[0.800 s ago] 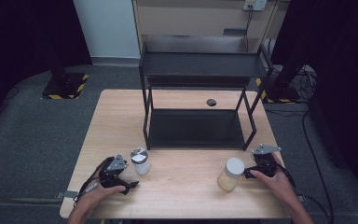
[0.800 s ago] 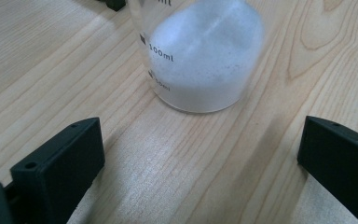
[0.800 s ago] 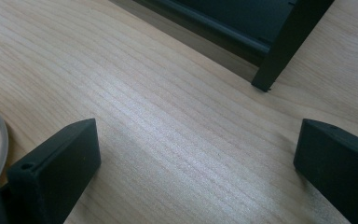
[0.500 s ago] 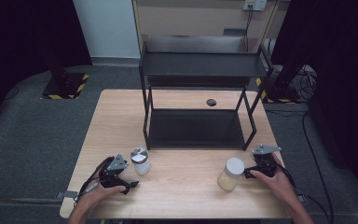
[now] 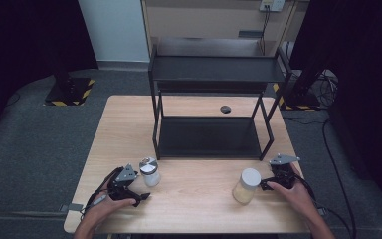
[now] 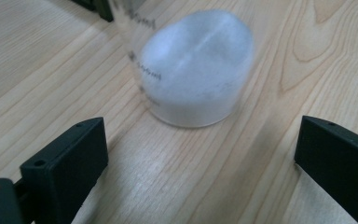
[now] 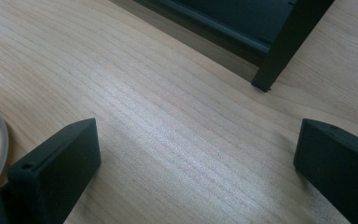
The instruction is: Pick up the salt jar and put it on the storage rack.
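1. We see the left gripper (image 5: 140, 195) at the near left of the surface (image 5: 194, 209), fingers spread, nothing between them.
2. Just beyond it stands the small clear jar (image 5: 149, 172) of white powder.
3. The white-lidded jar (image 5: 246, 185) stands near right.
4. Beside it, the right gripper (image 5: 264, 185) has fingers spread and empty.

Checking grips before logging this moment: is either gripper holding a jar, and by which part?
Nothing is held. The left gripper has open jaws short of the small clear jar of white powder; the right gripper is open beside the white-lidded jar of yellowish grains.

Wooden table (image 5: 199, 199): rack (image 5: 214, 134), two jars (image 5: 150, 172)
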A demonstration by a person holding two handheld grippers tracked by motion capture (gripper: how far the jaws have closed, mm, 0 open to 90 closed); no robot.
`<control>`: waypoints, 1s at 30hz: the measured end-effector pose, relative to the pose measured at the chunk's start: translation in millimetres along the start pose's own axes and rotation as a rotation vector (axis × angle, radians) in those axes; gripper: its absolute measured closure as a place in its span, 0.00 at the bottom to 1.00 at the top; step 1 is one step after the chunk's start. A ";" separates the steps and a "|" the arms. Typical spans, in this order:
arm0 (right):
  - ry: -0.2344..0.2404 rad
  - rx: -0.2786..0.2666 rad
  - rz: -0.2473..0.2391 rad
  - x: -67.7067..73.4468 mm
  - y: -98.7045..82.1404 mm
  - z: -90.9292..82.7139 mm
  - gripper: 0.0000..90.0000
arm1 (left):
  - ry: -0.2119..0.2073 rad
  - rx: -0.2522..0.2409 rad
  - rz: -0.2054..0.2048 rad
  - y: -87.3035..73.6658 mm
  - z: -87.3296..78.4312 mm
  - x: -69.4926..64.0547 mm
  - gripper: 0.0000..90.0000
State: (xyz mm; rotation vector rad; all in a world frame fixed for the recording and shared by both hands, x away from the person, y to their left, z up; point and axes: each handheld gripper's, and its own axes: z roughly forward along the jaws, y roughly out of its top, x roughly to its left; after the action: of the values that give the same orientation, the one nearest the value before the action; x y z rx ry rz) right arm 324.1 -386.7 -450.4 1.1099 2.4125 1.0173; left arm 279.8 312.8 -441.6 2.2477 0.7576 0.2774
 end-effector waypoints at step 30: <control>0.000 0.000 0.003 0.4 -0.2 -0.1 0.01 | 0.031 -0.138 -0.011 -0.5 8.6 -5.4 0.03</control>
State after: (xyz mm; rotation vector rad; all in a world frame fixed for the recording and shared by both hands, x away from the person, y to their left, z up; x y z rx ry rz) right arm 323.7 -386.6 -450.4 1.1146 2.4110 1.0182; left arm 278.7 304.9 -447.9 2.1128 0.7441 0.3494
